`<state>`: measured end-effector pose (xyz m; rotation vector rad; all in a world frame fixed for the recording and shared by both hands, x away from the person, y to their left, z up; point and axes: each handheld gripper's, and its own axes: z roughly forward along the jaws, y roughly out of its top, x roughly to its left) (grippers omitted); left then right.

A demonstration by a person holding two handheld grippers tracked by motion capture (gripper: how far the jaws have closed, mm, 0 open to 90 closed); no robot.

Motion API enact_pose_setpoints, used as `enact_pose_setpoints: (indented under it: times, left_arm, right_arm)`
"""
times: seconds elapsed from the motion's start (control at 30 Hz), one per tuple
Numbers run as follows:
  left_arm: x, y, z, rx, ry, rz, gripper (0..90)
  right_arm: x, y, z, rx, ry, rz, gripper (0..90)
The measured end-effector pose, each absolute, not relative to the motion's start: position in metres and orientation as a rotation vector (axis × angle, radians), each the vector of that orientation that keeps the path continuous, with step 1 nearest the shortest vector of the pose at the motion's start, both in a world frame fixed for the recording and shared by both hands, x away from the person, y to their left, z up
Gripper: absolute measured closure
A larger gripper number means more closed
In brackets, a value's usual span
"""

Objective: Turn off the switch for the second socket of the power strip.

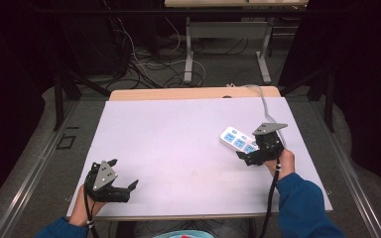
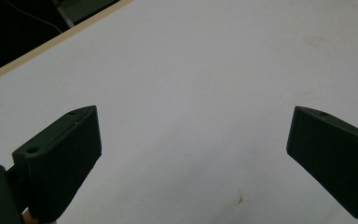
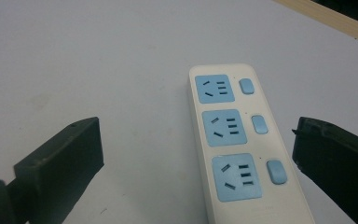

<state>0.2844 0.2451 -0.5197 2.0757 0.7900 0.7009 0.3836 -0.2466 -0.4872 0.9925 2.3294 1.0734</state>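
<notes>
A white power strip point(image 1: 235, 139) point(image 3: 235, 140) with three blue sockets and three blue switches lies flat on the white table top point(image 1: 178, 148) at the right. My right gripper point(image 1: 259, 148) point(image 3: 193, 158) hovers over its near end, jaws wide open, the strip between them and touching neither. A grey cable point(image 1: 264, 99) runs from the strip toward the table's far edge. My left gripper point(image 1: 124, 176) point(image 2: 193, 149) rests near the front left corner, open, with bare table between its jaws.
The table's wooden far edge point(image 1: 193, 92) shows beyond the white sheet. Behind it stand a metal desk frame point(image 1: 225, 49) and tangled floor cables point(image 1: 144, 64). Dark curtains flank both sides. A small stain point(image 2: 238, 199) marks the sheet.
</notes>
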Motion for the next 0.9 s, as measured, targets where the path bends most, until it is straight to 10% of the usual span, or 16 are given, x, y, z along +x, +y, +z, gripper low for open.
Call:
enact_pose_setpoints:
  times: [0.9]
  left_arm:
    - [0.284, 0.245, -0.520, 2.082, 0.785, 0.700, 3.1]
  right_arm:
    - [0.413, -0.251, -0.489, 1.058, 2.273, 1.066, 0.0]
